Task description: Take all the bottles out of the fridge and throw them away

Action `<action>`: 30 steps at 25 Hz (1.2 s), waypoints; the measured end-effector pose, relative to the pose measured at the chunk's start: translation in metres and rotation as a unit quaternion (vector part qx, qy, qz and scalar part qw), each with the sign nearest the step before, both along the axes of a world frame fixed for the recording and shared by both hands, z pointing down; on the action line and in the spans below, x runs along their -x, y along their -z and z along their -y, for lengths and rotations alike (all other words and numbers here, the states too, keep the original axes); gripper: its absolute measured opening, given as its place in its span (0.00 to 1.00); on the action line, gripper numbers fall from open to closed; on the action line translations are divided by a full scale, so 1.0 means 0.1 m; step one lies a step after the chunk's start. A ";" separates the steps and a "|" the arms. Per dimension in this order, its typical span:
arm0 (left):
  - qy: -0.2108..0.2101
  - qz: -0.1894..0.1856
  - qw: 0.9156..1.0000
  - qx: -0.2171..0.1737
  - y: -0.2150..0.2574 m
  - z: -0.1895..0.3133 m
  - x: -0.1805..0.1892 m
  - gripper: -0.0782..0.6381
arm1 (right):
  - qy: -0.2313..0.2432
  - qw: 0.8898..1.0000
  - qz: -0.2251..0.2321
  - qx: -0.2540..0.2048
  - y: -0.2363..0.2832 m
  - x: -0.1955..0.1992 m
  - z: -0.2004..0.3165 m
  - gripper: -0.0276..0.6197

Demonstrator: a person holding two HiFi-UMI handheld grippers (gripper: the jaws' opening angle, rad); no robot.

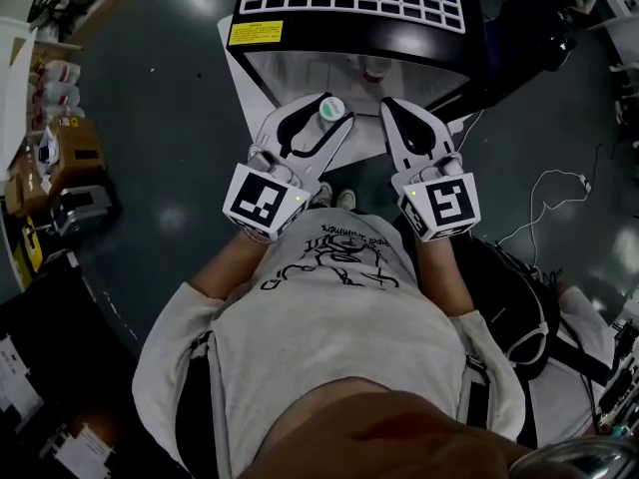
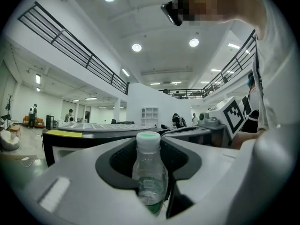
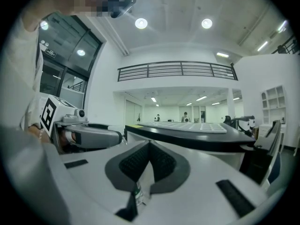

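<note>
Jaws of the left gripper (image 1: 337,110) stand part-way apart and are clamped on the bottle (image 2: 149,168), with the dark ribbed pads pressing its shoulder and upper body from either side while the pale cap rises free above them. The bottle stands upright in the grip and looks firmly seated, not hanging by the neck. It is small and made of clear, thin plastic. It is probably light, and I cannot tell how much liquid is in it. Thin walls like these would likely give under a hard squeeze, and the smooth surface may be slick if it is cold and damp from the fridge, so the stiffer shoulder just under the cap seems the soundest place to hold it, which is about where the pads sit now. The right gripper (image 3: 149,149) has its jaws closed together with nothing between them, and it hovers just beside the left one. Both grippers are in front of the person's chest, above the open fridge (image 1: 300,30), whose black top carries a white grid. Inside the opening, what looks like another bottle top (image 1: 375,69) shows, so more probably remain to come out.
</note>
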State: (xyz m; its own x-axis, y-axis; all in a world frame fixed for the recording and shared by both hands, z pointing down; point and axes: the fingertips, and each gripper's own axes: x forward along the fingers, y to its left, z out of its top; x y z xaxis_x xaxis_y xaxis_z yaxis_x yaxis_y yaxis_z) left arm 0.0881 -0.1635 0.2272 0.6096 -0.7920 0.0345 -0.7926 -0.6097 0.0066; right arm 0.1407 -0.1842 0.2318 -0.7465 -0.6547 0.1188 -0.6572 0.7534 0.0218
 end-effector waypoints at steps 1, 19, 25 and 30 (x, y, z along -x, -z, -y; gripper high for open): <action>0.001 -0.001 1.000 0.000 0.00 0.00 0.00 0.33 | 0.002 1.000 0.000 0.000 0.00 0.00 0.00 0.05; 0.056 -0.001 0.998 0.007 -0.19 -0.10 -0.10 0.33 | 0.054 0.999 0.008 0.002 -0.13 -0.07 -0.08 0.05; 0.074 -0.001 0.997 0.010 -0.23 -0.18 -0.03 0.33 | 0.067 0.998 0.012 0.007 -0.17 0.00 -0.15 0.05; 0.080 0.002 0.997 0.007 -0.20 -0.23 0.03 0.33 | 0.080 0.997 0.013 0.004 -0.17 0.10 -0.20 0.05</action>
